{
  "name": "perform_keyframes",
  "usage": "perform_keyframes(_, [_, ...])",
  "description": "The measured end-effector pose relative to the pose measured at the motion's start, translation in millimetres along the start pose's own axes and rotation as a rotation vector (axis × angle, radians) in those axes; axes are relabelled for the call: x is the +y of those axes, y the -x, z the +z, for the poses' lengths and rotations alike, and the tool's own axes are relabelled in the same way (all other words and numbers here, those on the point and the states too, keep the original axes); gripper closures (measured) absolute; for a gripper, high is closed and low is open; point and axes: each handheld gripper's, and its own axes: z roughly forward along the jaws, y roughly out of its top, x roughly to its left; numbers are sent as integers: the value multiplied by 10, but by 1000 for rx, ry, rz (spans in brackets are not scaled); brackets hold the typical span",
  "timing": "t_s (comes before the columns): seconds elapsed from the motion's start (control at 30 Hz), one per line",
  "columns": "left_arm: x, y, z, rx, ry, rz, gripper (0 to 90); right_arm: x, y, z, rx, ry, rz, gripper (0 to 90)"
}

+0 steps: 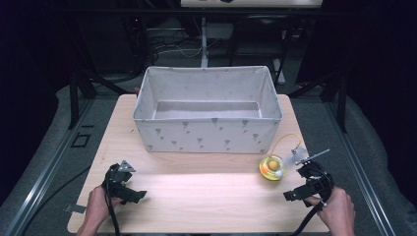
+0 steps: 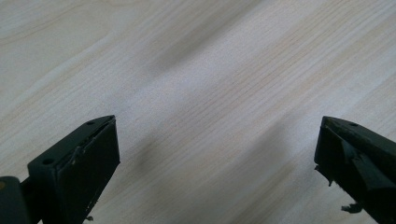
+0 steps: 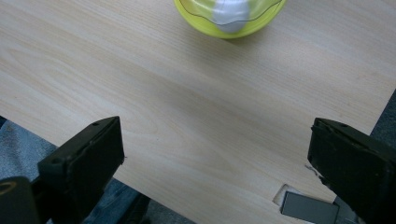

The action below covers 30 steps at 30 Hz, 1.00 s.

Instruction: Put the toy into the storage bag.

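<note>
A round yellow toy with a clear lid [image 1: 272, 167] lies on the wooden table [image 1: 206, 191] just in front of the bin's right corner, a thin yellow cord looping from it. In the right gripper view the yellow toy [image 3: 229, 16] sits at the top edge, well beyond the jaws. My right gripper [image 1: 309, 184] rests near the table's right front edge, open [image 3: 215, 163] and holding nothing. At the left front, my left gripper [image 1: 125, 184] is held just above the bare wood, open [image 2: 217, 163], nothing between its jaws.
A large white fabric bin [image 1: 208, 110] with small grey prints stands open-topped at the middle back of the table. Grey carpet and metal rails flank the table. A grey tape patch [image 3: 310, 207] is stuck at the table's edge by the right gripper.
</note>
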Motion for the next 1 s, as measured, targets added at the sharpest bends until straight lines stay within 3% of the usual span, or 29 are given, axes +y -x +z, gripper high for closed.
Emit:
perform_keyframes(0.13, [1,3,4,-1,0,3,2,17,-4,-41,-4,-14,-12,38])
perform_keyframes(0.53, [-6,0,-5,-1,4,0,2,117,-30,-314,-11,22,-11,27])
perform_keyframes(1.0, [-8,1,-10,-4,6,1,2,402,-55,-555,-30,52,-40,9])
